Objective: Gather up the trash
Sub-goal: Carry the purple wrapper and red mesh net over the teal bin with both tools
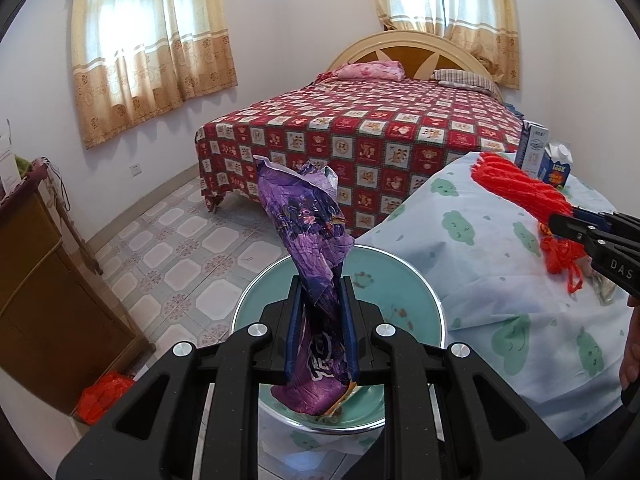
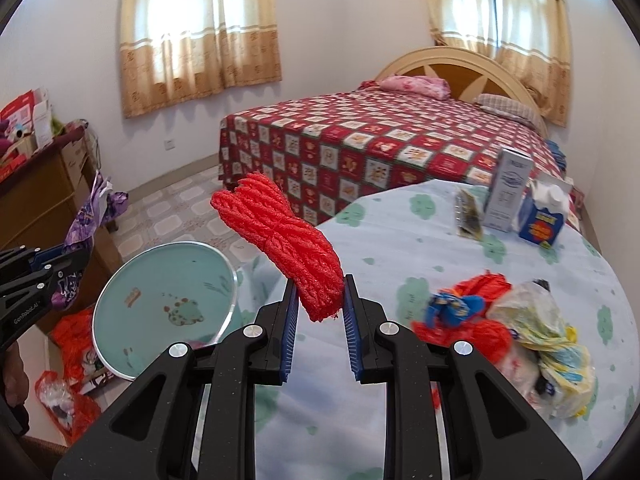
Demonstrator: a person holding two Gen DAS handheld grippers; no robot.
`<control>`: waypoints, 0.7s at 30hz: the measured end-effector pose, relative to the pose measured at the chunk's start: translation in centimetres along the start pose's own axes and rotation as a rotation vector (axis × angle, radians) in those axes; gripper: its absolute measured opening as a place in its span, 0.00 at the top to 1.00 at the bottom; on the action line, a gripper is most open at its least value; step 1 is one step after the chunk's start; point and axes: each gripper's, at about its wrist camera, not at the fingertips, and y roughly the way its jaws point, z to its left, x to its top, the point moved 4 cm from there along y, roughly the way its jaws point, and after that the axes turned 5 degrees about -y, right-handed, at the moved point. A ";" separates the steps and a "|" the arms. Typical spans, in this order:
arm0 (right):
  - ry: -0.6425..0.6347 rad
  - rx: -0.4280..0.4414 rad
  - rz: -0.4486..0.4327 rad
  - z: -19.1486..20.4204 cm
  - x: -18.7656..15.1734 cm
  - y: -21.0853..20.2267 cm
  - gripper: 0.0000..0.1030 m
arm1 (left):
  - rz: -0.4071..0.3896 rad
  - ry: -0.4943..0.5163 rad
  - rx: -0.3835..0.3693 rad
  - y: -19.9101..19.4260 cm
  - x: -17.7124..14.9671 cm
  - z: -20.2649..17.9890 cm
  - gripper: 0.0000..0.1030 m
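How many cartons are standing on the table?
2: a tall white carton at the table's far edge, and a shorter blue carton right beside it. More may hide under the bag pile.

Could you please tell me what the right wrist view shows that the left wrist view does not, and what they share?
Only the right wrist view shows the pile of crumpled bags on the table. Only the left wrist view shows the whole purple wrapper clamped in the left hand-held gripper. Both show the red net bundle gripped by the right hand-held gripper, the teal basin, two cartons and the bed.
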 end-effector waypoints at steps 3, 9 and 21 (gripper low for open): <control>-0.018 0.015 0.002 1.0 0.3 0.5 0.78 | 0.003 -0.001 0.011 0.0 -0.2 0.6 0.82; -0.046 0.037 0.006 2.6 0.5 1.4 0.78 | 0.013 -0.007 0.029 0.2 -0.6 1.7 0.82; -0.087 0.064 0.024 4.9 0.8 2.8 0.78 | 0.028 -0.026 0.058 0.6 -1.1 3.6 0.82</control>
